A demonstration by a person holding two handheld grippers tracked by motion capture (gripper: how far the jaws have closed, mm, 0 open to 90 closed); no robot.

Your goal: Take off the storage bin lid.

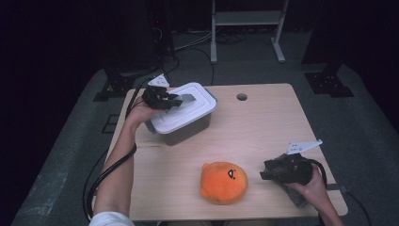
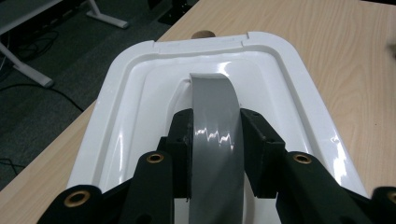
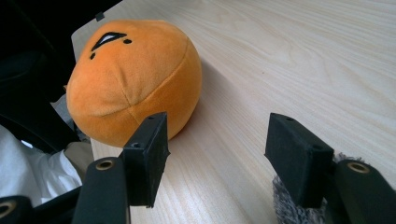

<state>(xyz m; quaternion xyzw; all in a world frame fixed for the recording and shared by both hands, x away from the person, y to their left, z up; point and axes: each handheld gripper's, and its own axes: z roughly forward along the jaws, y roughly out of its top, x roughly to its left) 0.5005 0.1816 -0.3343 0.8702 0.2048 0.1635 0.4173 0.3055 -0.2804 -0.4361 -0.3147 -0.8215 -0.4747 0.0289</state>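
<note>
White plastic catches the light at the far left of the tabletop (image 1: 263,122): a lid (image 1: 186,113) sits on a grey box (image 1: 188,131), and a grey handle (image 2: 215,126) arches up from the lid's sunken middle. The left gripper (image 1: 175,100) reaches over the lid from the box's left side. In the left gripper view its two black jaws stand on either side of the handle strap and press against its edges, so the jaws are closed on the handle. The lid lies flat on the box, its raised rim running all the way round, and a round hole (image 1: 242,97) in the wooden top shows just beyond the lid's far edge.

Near the front edge of the tabletop, a little right of the middle, an orange plush toy (image 1: 224,182) rests with its stitched black face turned up and to the right. The right gripper (image 1: 263,174) is held just to the right of it, jaws pointing left toward the toy. In the right gripper view these jaws stand apart with bare wood between them; the toy lies off to the left, behind the left jaw, and neither pad touches it. A scrap of grey fuzzy material (image 3: 294,207) shows under the right jaw, against the person's hand. The two grippers are well apart from one another.
</note>
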